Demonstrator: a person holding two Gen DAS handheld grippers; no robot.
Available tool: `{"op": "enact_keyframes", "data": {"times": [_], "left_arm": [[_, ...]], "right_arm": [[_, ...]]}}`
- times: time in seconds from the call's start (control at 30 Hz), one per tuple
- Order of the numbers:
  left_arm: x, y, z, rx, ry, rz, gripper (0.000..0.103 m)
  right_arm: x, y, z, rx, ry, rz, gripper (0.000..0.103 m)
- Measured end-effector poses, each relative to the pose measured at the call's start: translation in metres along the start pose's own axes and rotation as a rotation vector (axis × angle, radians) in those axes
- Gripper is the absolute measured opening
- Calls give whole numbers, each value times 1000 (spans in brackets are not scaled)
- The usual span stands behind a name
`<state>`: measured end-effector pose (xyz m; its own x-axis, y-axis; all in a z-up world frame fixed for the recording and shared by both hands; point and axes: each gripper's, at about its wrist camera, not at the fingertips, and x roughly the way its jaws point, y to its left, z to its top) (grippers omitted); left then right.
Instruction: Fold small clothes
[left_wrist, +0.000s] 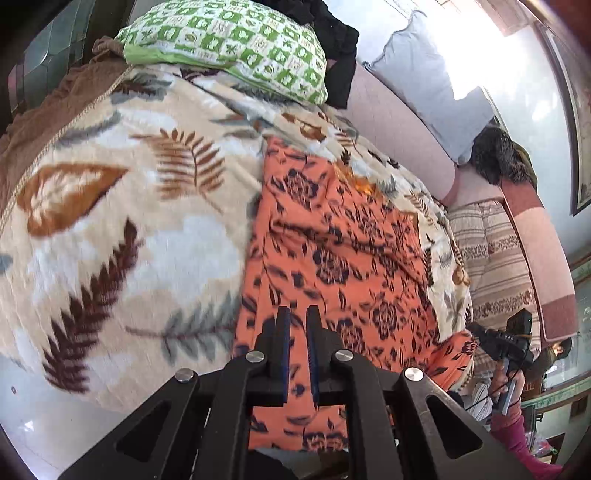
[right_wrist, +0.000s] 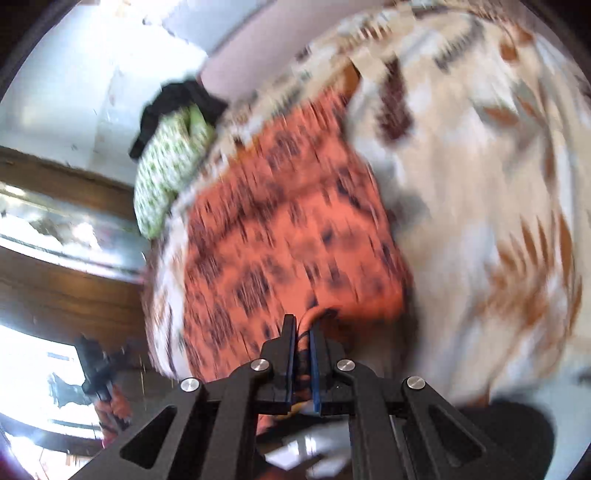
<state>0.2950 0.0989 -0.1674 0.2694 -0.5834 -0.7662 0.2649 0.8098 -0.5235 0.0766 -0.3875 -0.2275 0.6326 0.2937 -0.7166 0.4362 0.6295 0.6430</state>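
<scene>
An orange garment with dark flowers (left_wrist: 332, 240) lies lengthwise on a beige leaf-patterned blanket (left_wrist: 129, 229). My left gripper (left_wrist: 298, 314) is over the garment's near end. Its jaws are shut, with orange cloth showing in the narrow slit between them. At the right edge of the left wrist view, a hand in a pink sleeve holds my right gripper (left_wrist: 476, 330) at a raised corner of the garment. The right wrist view is blurred by motion. There my right gripper (right_wrist: 303, 321) is shut on a pinched fold of the orange garment (right_wrist: 280, 229).
A green-and-white pillow (left_wrist: 229, 40) and black clothes (left_wrist: 340, 48) lie at the far end of the bed. A pale blue cushion (left_wrist: 432, 85) and a dark furry thing (left_wrist: 498, 155) rest along the pink backrest (left_wrist: 391, 122). A striped cover (left_wrist: 491, 266) lies to the right.
</scene>
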Motion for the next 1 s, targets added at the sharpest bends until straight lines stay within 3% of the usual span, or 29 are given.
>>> {"op": "enact_keyframes", "data": {"times": [0.13, 0.23, 0.3, 0.37, 0.53, 0.63, 0.67, 0.73, 0.77, 0.83, 1.0], "left_arm": [[10, -4, 24, 11, 20, 34, 8], [16, -3, 9, 56, 63, 98, 11], [21, 6, -10, 67, 99, 130, 29], [30, 21, -35, 55, 136, 180, 63], [56, 56, -94, -3, 261, 219, 64], [64, 65, -114, -29, 252, 145, 64], [68, 67, -119, -34, 257, 136, 64], [76, 71, -131, -46, 272, 133, 64], [79, 73, -136, -47, 273, 119, 64], [80, 72, -145, -41, 256, 91, 64], [76, 72, -156, -30, 188, 58, 61]], "right_arm": [[9, 8, 66, 23, -118, 5, 6], [19, 8, 89, 26, -65, -9, 6], [26, 12, 80, -11, -4, -24, 7], [35, 12, 65, -49, 57, -55, 7], [43, -11, 9, 11, 137, -48, 8], [42, -17, -22, 19, 141, -43, 12], [39, -16, -29, 20, 132, -33, 18], [31, -14, -42, 32, 117, -11, 54], [26, -14, -48, 45, 100, 2, 86], [20, -7, -56, 45, 59, 21, 89], [27, 13, -62, -3, 90, -28, 89]]}}
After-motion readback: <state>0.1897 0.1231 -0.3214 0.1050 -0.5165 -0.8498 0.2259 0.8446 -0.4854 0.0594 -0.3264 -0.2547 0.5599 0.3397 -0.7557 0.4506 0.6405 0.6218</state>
